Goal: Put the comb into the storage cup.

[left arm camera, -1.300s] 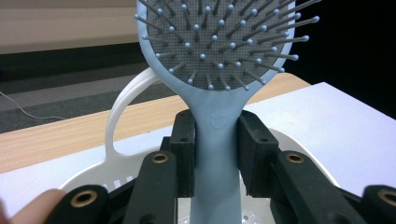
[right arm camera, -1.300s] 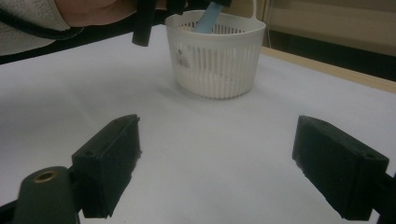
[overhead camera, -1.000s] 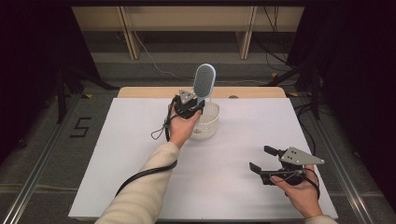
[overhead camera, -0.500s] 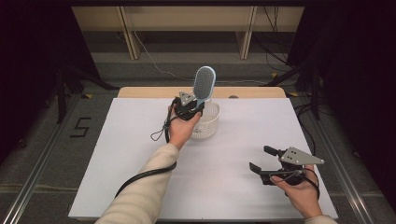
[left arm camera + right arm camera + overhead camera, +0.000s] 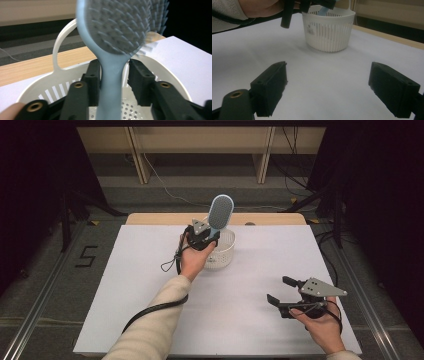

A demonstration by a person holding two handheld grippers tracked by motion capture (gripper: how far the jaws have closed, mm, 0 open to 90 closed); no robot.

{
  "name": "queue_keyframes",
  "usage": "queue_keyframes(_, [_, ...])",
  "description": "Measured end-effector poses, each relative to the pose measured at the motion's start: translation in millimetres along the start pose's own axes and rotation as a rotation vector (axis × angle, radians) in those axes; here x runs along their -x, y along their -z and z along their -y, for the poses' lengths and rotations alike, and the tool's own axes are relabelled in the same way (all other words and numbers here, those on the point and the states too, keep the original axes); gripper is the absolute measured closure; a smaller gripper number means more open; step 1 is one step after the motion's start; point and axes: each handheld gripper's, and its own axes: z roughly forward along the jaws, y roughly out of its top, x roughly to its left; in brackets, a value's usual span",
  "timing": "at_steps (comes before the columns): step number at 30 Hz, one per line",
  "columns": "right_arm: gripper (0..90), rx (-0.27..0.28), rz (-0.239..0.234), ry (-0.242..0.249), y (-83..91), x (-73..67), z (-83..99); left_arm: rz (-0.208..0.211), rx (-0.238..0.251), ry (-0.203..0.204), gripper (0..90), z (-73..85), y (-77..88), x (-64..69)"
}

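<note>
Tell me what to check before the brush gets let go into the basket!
1. Hairbrush handle down inside the white basket: ok.
2. Left gripper jaws have just been opening, with the handle between them; a gap shows on one side: ok.
3. Handle end resting on the basket's bottom: cannot tell.
4. Basket upright on the white table: ok.
5. Right gripper open, apart from the basket: ok.

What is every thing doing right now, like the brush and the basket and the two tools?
Brush: upright, handle down in the basket.
Basket: upright on the table.
Left tool: jaws just opening, brush handle between them, gap showing on one side.
Right tool: open, holding nothing.
</note>
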Motion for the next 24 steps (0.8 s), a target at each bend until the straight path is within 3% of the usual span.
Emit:
queue_keyframes(3, [15.8, -0.001, -0.001, -0.001, 0.1, -0.3, -0.1, -0.009, 0.004, -0.039, 50.7, 1.5, 1.4, 2.6])
queue_keyframes(6, [15.8, -0.002, -0.002, 0.0, 0.0, -0.2, 0.0, -0.008, -0.022, -0.072, 38.1, 3.4, 3.4, 5.7])
queue_keyframes(11, [15.8, -0.002, -0.002, 0.002, -0.2, -0.2, 0.1, 0.007, -0.031, -0.077, 23.9, 1.0, 8.9, 5.9])
queue_keyframes(16, [15.8, -0.006, -0.002, 0.004, -0.5, -0.8, 0.0, 0.019, -0.041, -0.117, 18.7, -5.5, 16.3, 4.9])
queue_keyframes(24, [15.8, -0.008, -0.002, 0.002, -0.9, -1.0, 0.3, 0.048, -0.051, -0.108, 15.5, -10.4, 30.3, 0.0])
